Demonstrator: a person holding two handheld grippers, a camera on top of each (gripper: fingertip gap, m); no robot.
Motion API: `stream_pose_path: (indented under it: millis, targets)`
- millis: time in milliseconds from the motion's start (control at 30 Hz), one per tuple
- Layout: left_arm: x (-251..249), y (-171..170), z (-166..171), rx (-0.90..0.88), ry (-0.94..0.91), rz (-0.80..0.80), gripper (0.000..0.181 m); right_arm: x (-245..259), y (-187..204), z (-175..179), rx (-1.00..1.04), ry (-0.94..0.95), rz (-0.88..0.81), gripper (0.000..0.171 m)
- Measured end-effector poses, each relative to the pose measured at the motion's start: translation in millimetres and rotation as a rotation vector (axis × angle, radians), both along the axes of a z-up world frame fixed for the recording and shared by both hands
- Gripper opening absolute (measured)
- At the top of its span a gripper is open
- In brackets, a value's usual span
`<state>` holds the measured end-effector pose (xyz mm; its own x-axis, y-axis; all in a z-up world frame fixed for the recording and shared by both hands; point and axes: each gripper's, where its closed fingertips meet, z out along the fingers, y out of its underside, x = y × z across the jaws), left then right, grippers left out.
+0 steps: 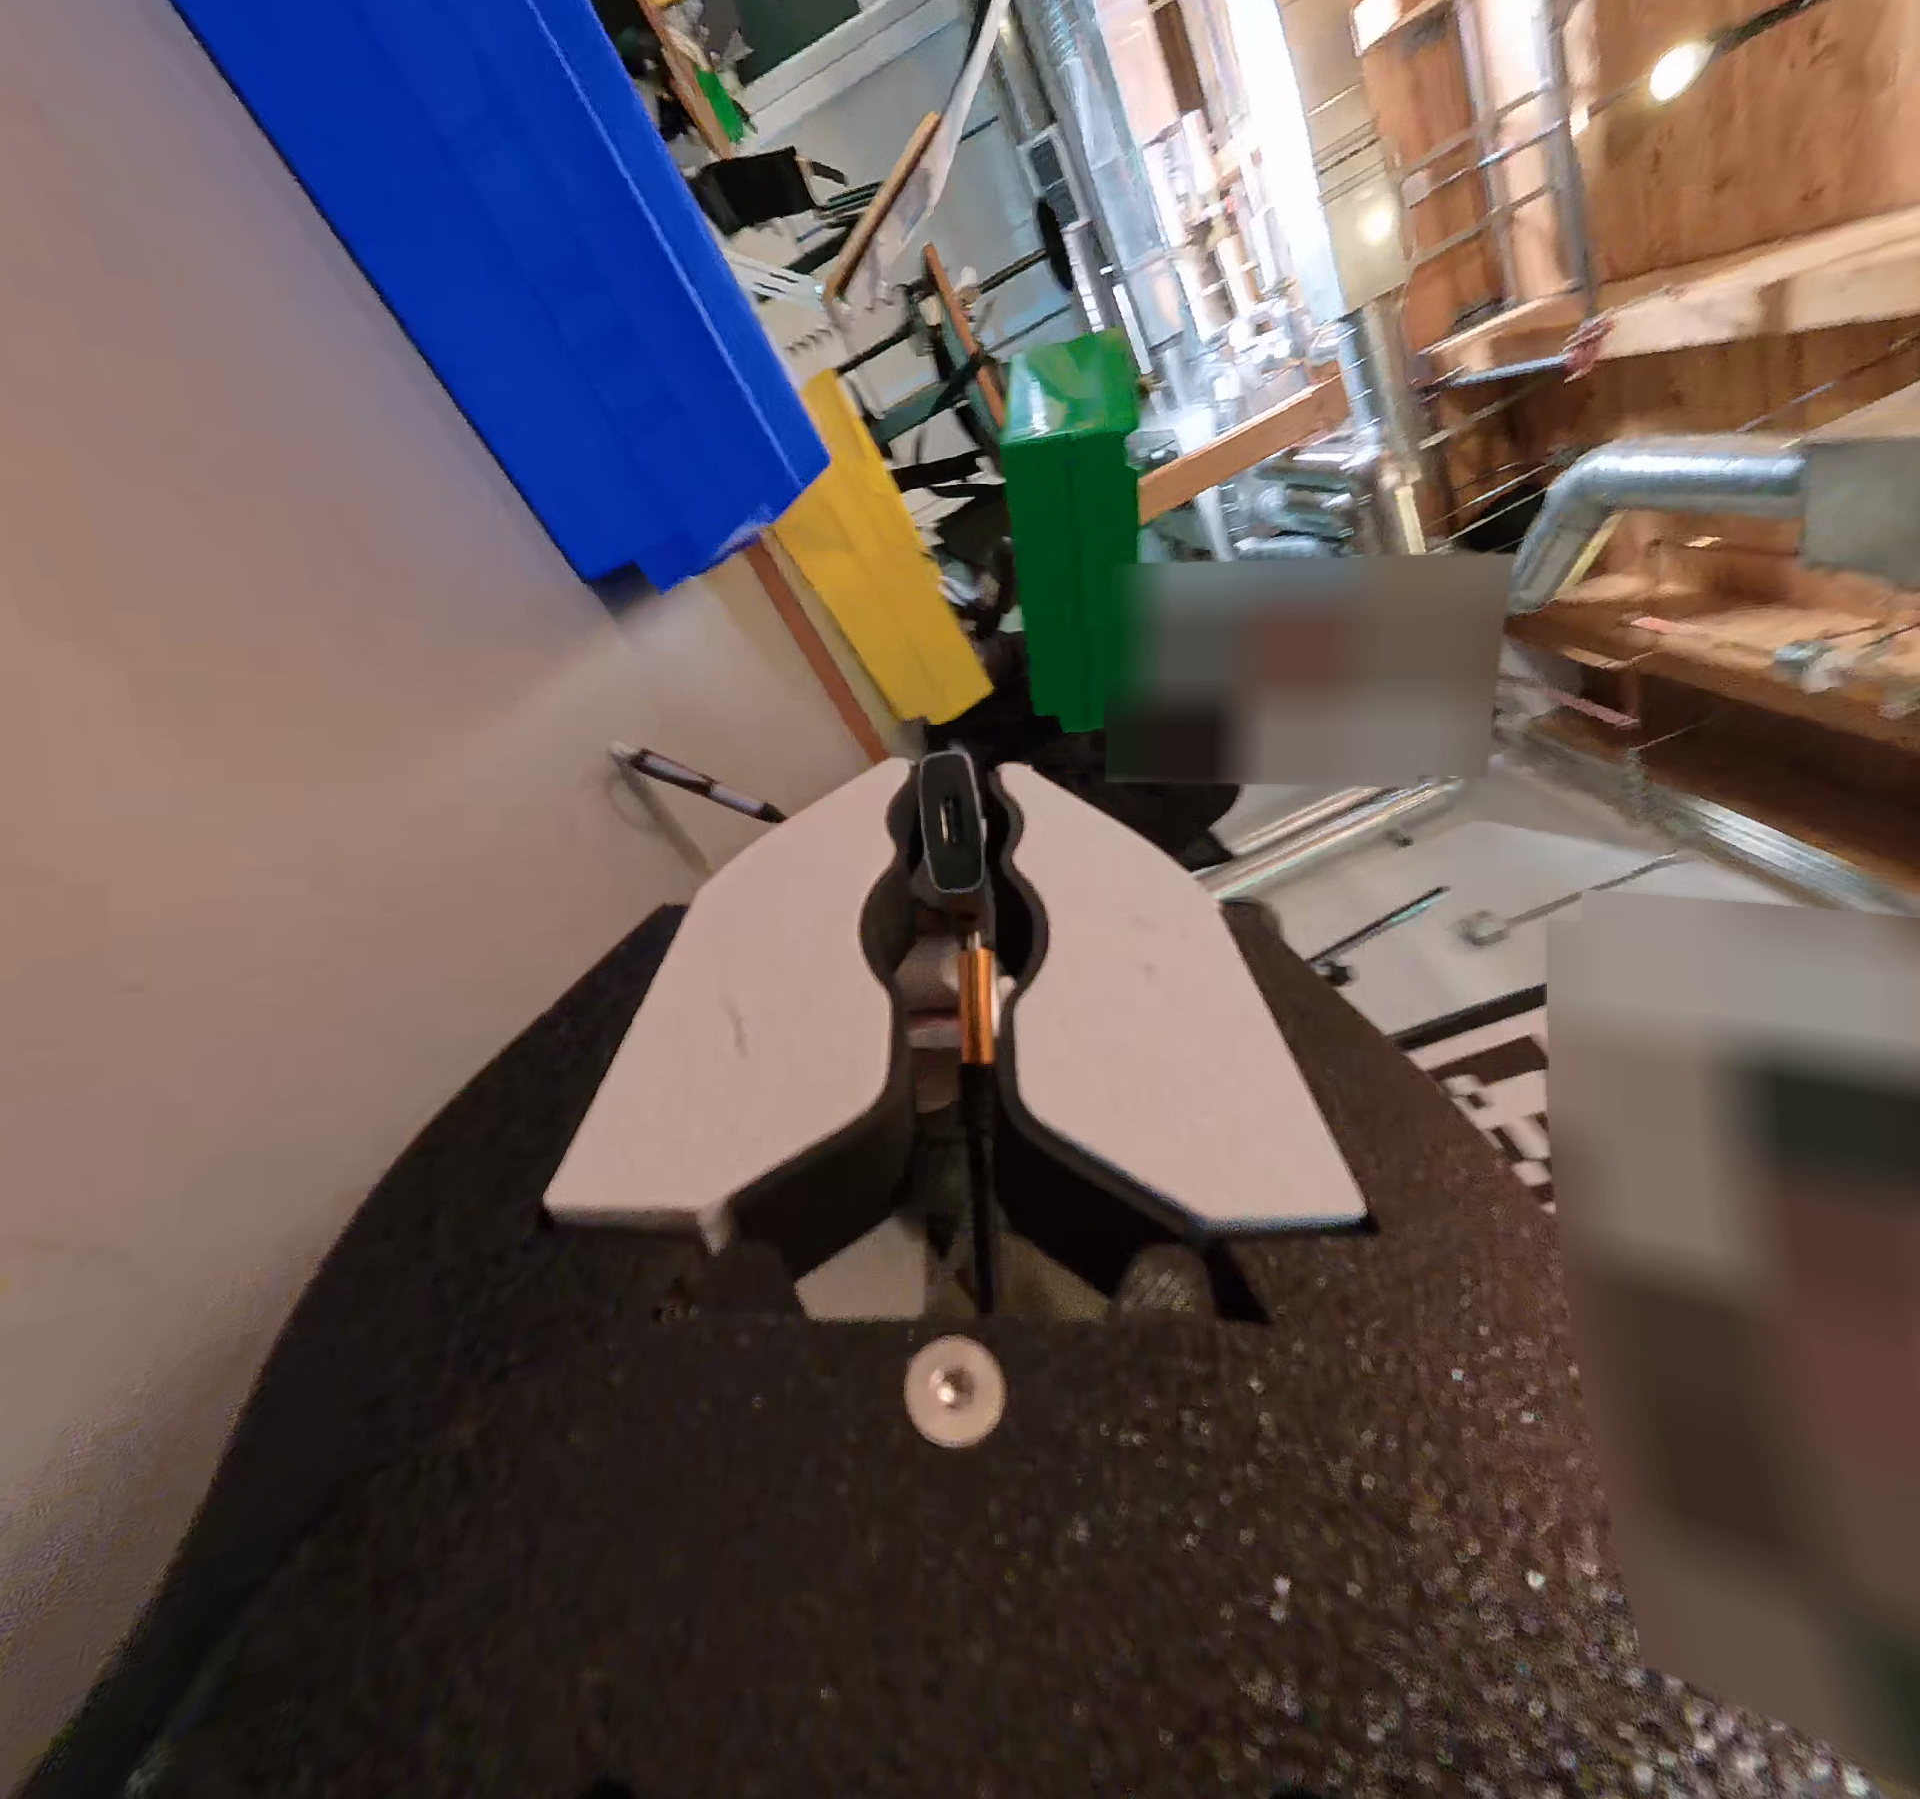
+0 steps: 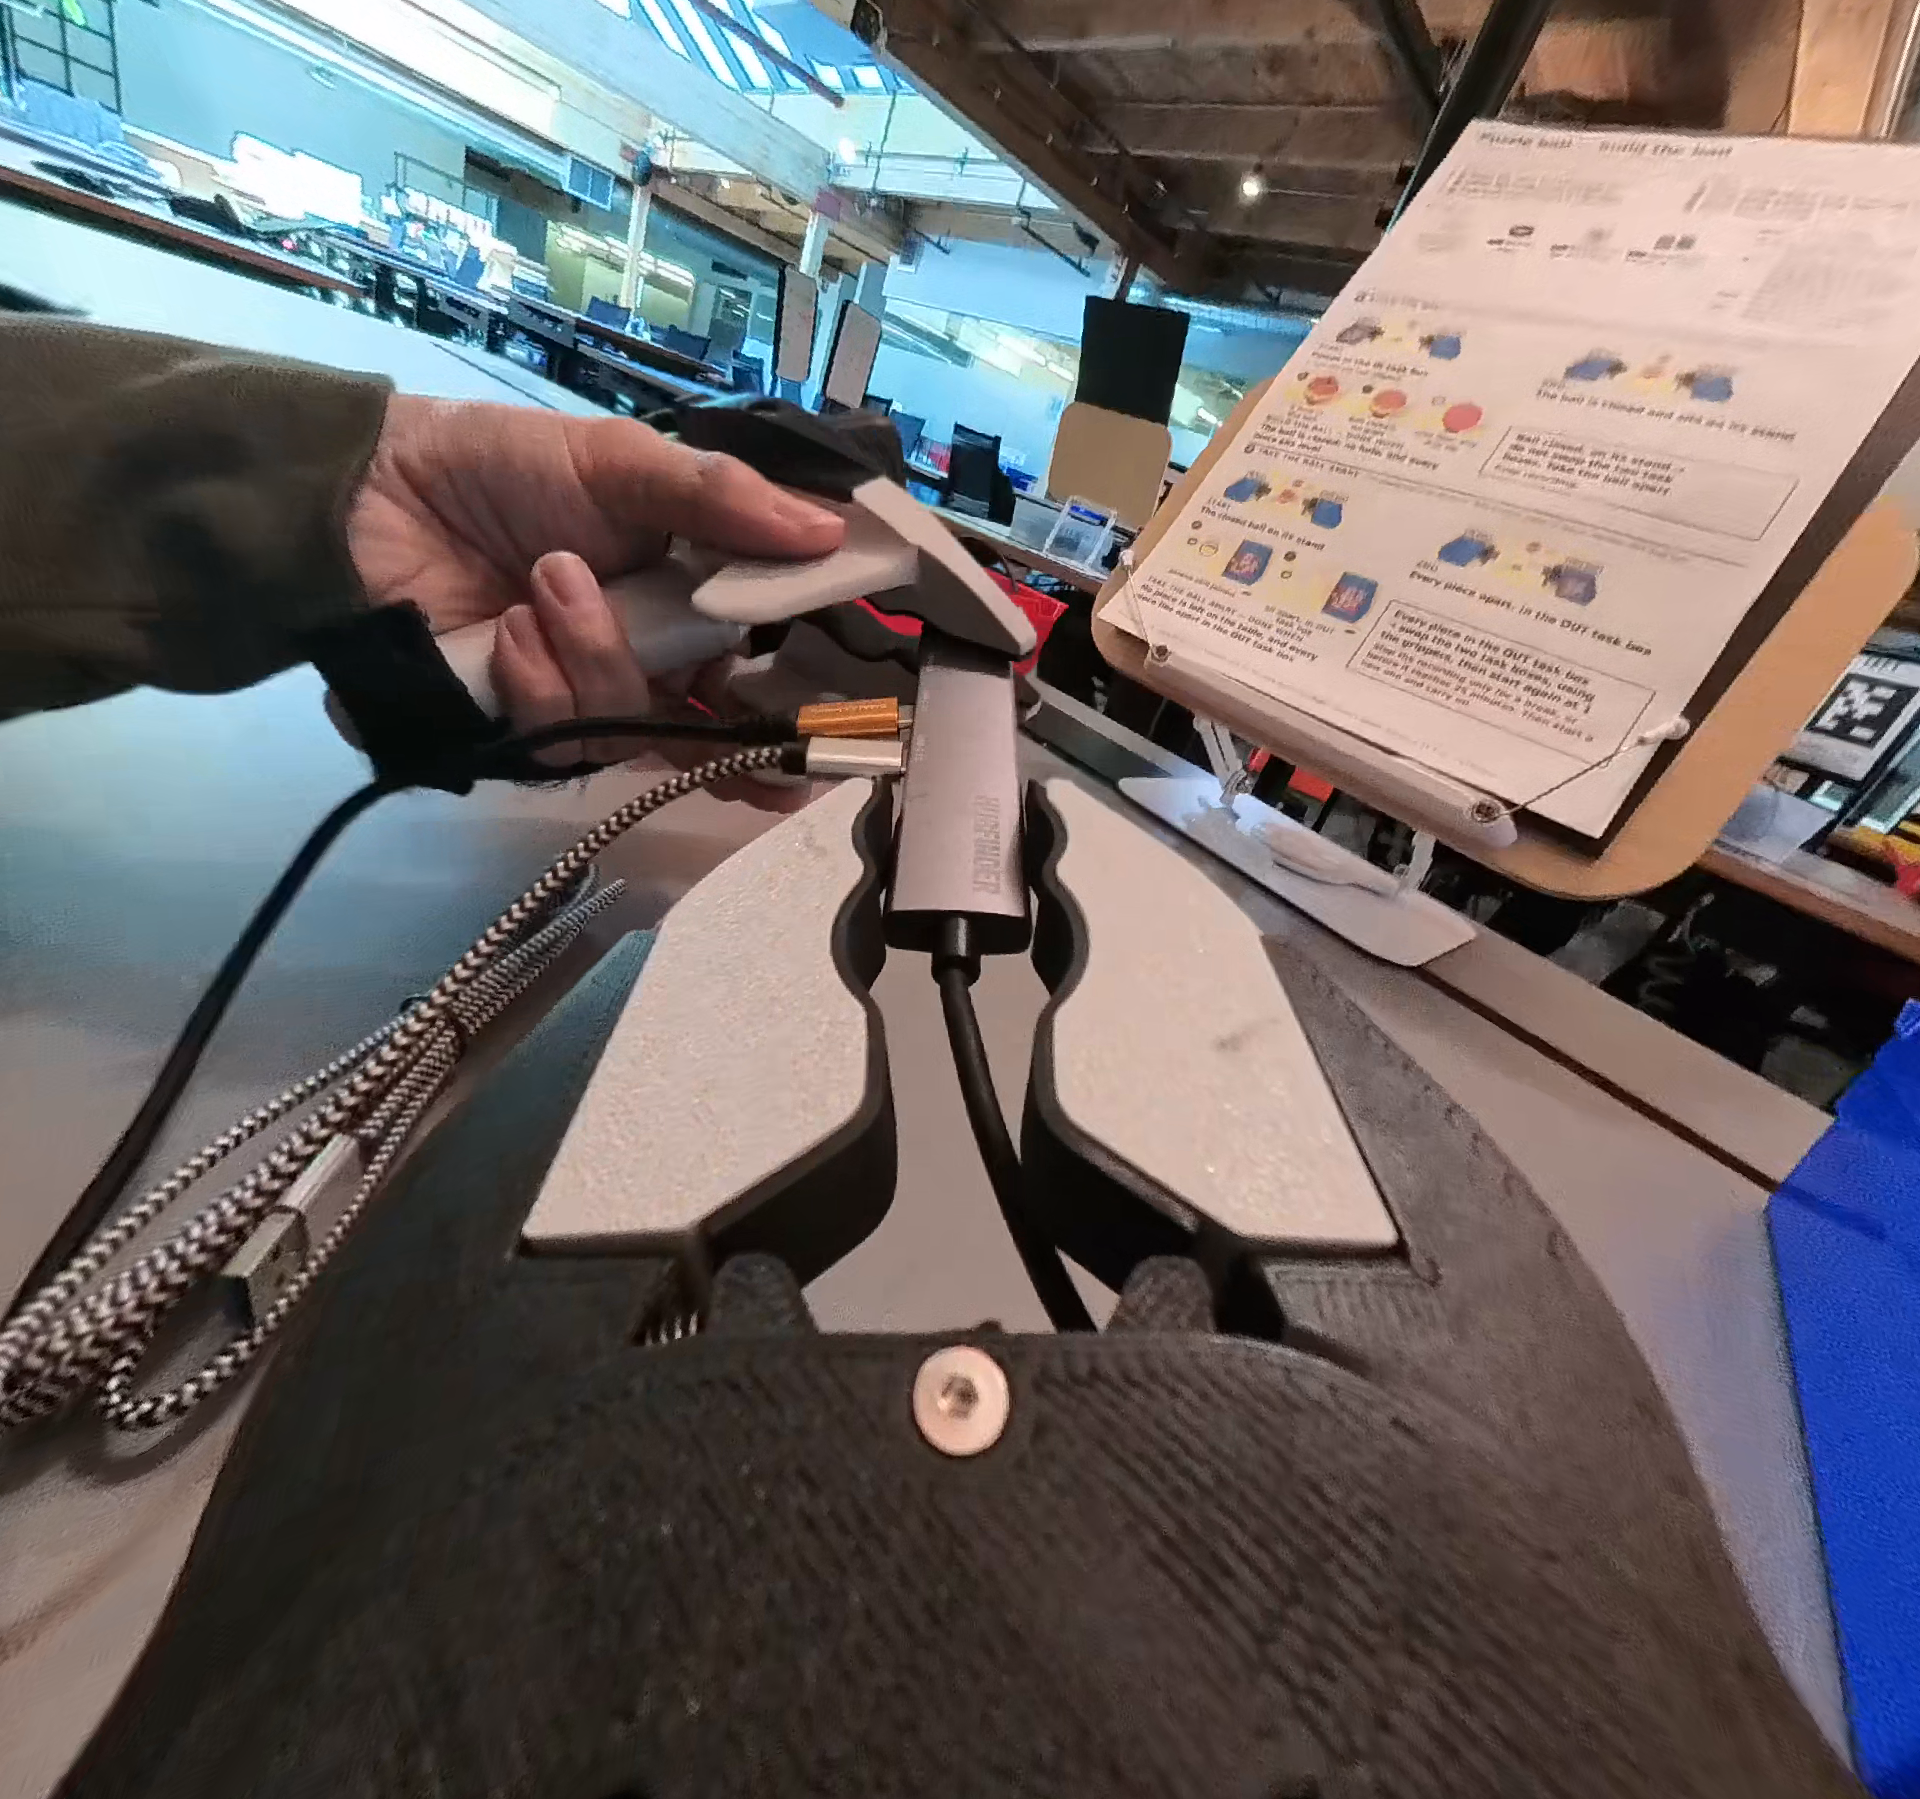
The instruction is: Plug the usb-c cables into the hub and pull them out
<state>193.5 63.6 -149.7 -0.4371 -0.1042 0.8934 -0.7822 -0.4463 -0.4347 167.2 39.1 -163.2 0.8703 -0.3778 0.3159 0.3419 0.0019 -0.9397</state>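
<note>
Grey bench [image 2: 125, 1074] below; right gripper [image 2: 958, 876] clamps hub [image 2: 961, 814] steady at its near end, left gripper [image 2: 925, 586] pinching far end, orange plug [image 2: 850, 715] and silver plug [image 2: 857, 758] seated leftward.

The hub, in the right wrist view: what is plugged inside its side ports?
Two plugs sit in the left side of the hub: an orange plug above a silver plug on a braided cable. Their tips inside the ports are hidden.
</note>
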Motion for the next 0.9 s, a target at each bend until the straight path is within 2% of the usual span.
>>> stream_pose_path:
  millis: [100,167,233,300,367,433,533,600,733,900]
  targets:
    - [10,14,2,0.207,-0.124,0.158,0.011,5,-4,3,0.033,0.058,-0.003,0.025]
    - [14,34,10,0.410,-0.258,0.342,0.011,12,-9,5,0.071,0.121,-0.011,0.025]
    - [3,39,19,0.636,-0.432,0.441,0.012,21,-14,7,0.107,0.175,-0.029,0.025]
    - [-13,34,17,0.885,-0.546,0.467,0.024,24,-13,5,0.101,0.225,-0.024,0.025]
    - [-27,29,7,1.091,-0.603,0.459,0.026,25,-11,3,0.084,0.225,-0.039,0.025]
    - [-33,27,-1,1.219,-0.629,0.477,0.025,23,-7,-1,0.042,0.226,-0.049,0.025]
    - [-37,18,-15,1.278,-0.686,0.428,0.023,17,-2,-3,0.027,0.231,-0.059,0.025]
    - [-37,18,-27,1.330,-0.681,0.376,0.031,15,0,-4,0.022,0.222,-0.076,0.024]
    - [-34,11,-26,1.304,-0.770,0.449,0.009,15,2,-5,0.005,0.224,-0.079,0.025]
    - [-30,8,-31,1.268,-0.722,0.482,0.007,16,-2,-2,0.037,0.216,-0.094,0.025]
